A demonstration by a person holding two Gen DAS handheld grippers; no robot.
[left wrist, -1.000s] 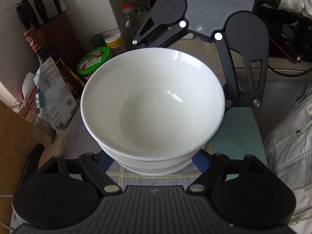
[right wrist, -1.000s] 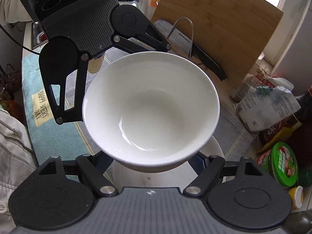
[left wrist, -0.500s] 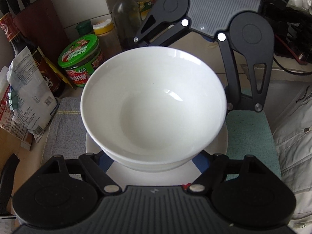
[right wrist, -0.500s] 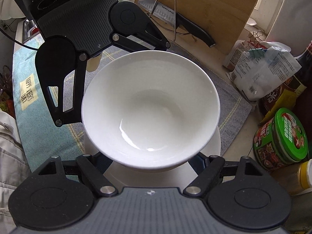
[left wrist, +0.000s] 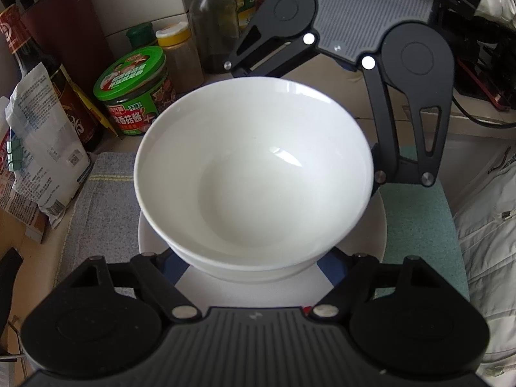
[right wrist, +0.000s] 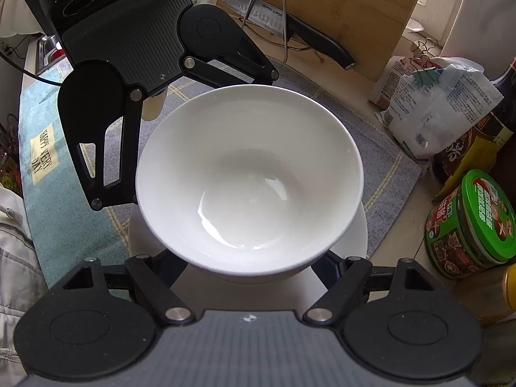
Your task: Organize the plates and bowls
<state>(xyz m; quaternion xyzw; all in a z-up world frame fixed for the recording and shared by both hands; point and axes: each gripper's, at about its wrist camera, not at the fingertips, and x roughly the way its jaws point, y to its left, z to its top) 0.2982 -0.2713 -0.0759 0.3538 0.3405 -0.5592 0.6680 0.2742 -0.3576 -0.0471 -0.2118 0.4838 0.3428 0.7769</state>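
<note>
A stack of nested white bowls [left wrist: 254, 174] hangs between both grippers, which face each other across it. My left gripper [left wrist: 254, 266] is shut on the stack's lower wall, its blue pads [left wrist: 174, 266] pressed against both sides. From the opposite side my right gripper [right wrist: 254, 269] is shut on the same bowls [right wrist: 248, 174]. A white plate [left wrist: 379, 235] lies right under the stack on a grey mat [left wrist: 96, 206]; the plate's rim [right wrist: 358, 235] shows all around. The bowls' foot is hidden, so I cannot tell whether it touches the plate.
A green-lidded jar [left wrist: 135, 87], spice bottles [left wrist: 213, 22], a sauce bottle and a paper bag [left wrist: 42, 148] crowd one side of the mat. A knife [right wrist: 290, 29] leans on a wooden board [right wrist: 338, 3]. A teal towel [left wrist: 419, 225] and a person's white jacket [left wrist: 490, 242] are opposite.
Both grippers came down together with the bowls still held. The white plate came into view under the stack, and the jars and mat now look closer.
</note>
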